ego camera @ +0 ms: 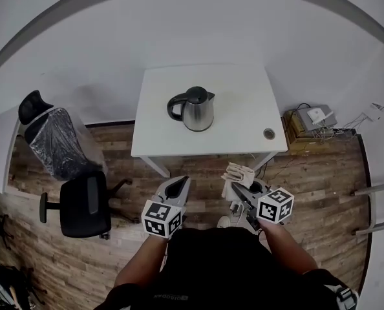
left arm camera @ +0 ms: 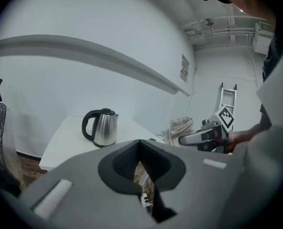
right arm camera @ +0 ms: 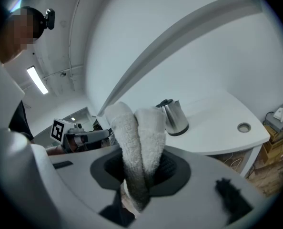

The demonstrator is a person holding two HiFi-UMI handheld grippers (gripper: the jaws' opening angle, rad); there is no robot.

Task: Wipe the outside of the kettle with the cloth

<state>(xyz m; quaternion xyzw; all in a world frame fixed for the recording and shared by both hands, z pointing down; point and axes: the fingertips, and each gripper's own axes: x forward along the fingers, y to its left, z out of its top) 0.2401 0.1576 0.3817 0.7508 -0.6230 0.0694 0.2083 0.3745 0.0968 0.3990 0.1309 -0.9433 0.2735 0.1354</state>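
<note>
A steel kettle [ego camera: 195,108] with a black handle and lid stands upright in the middle of the white table [ego camera: 160,141]. Both grippers hang over the wooden floor, short of the table's front edge and apart from the kettle. My right gripper [ego camera: 238,187] is shut on a folded off-white cloth [ego camera: 238,172]. In the right gripper view the cloth [right arm camera: 134,128] sticks up out of the gripper [right arm camera: 140,159], with the kettle [right arm camera: 172,117] beyond it. My left gripper [ego camera: 177,187] is shut and empty. From the left gripper [left arm camera: 140,146] the kettle [left arm camera: 102,128] shows ahead to the left.
A round cable hole [ego camera: 269,133] sits at the table's right front corner. A black office chair [ego camera: 82,202] and a plastic-wrapped chair [ego camera: 53,141] stand left of the table. Boxes with cables [ego camera: 311,123] and a ladder [ego camera: 376,205] are on the right.
</note>
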